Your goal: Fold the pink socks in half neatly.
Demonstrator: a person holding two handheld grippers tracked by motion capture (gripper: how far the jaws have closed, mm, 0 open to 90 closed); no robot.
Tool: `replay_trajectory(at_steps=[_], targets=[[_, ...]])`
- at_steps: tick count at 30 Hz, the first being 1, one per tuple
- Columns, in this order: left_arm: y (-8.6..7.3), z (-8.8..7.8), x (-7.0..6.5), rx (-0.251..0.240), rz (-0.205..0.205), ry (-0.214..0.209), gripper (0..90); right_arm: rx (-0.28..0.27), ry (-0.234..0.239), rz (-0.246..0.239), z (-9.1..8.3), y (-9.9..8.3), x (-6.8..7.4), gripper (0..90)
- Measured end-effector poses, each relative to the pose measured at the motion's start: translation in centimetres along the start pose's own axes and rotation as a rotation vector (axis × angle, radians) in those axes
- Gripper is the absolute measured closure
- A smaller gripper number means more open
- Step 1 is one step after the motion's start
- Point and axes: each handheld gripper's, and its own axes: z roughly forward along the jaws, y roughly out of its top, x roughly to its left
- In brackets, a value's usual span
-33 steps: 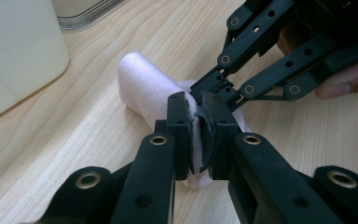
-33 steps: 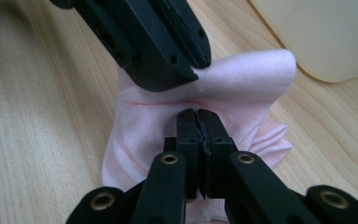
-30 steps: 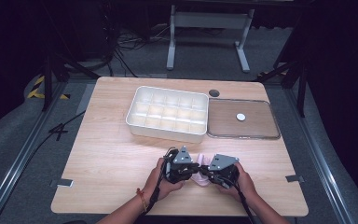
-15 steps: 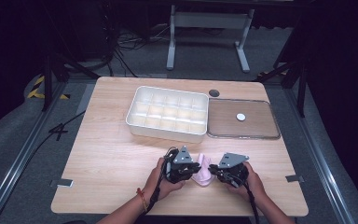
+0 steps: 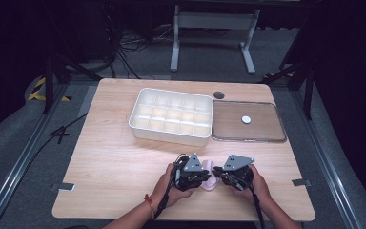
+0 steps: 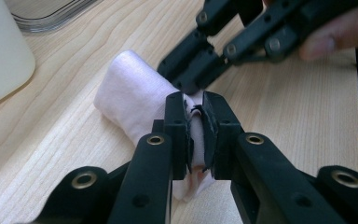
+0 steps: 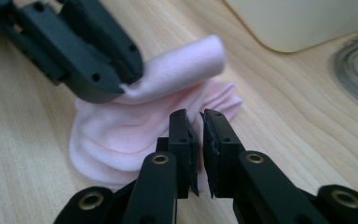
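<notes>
Change: right gripper (image 5: 221, 175) has moved a little to the right, away from the left gripper (image 5: 205, 175).
Left gripper: jaws closed on the pink cloth (image 6: 140, 100).
Right gripper: jaws almost together, holding nothing, just over the cloth edge.
Cloth: partly rolled, on the wooden table (image 5: 114, 162), in front of the white compartment tray (image 5: 170, 116).

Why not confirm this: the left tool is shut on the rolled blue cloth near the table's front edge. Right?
Only the colour is wrong: the rolled cloth is pale pink, not blue, as the left gripper view shows. The left tool is indeed shut on it.
</notes>
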Motion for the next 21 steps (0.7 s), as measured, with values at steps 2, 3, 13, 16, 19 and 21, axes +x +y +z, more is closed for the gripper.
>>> replay_trajectory(at_steps=[2,3,13,16,19,21], targets=[[0.0,0.0,0.1,-0.006,-0.008,-0.003,81.1,-0.001,-0.006,0.014,-0.3,-0.2,-0.3,85.5],[0.0,0.1,0.1,-0.009,-0.009,-0.006,81.1,0.011,0.0,0.021,-0.3,-0.3,-0.4,86.2],[-0.2,1.3,-0.6,0.001,-0.006,-0.015,76.8,0.008,0.02,0.033,0.2,-0.5,-0.3,89.5],[-0.2,1.3,-0.6,0.006,-0.005,-0.016,76.0,0.005,0.02,0.031,0.2,-0.5,-0.3,89.4],[-0.3,1.4,-0.6,0.006,-0.003,-0.013,75.6,0.008,0.017,0.029,0.2,-0.4,-0.4,88.1],[-0.3,1.4,-0.6,0.005,-0.002,-0.013,74.8,-0.004,0.008,0.031,-0.1,-0.2,-0.5,86.2]])
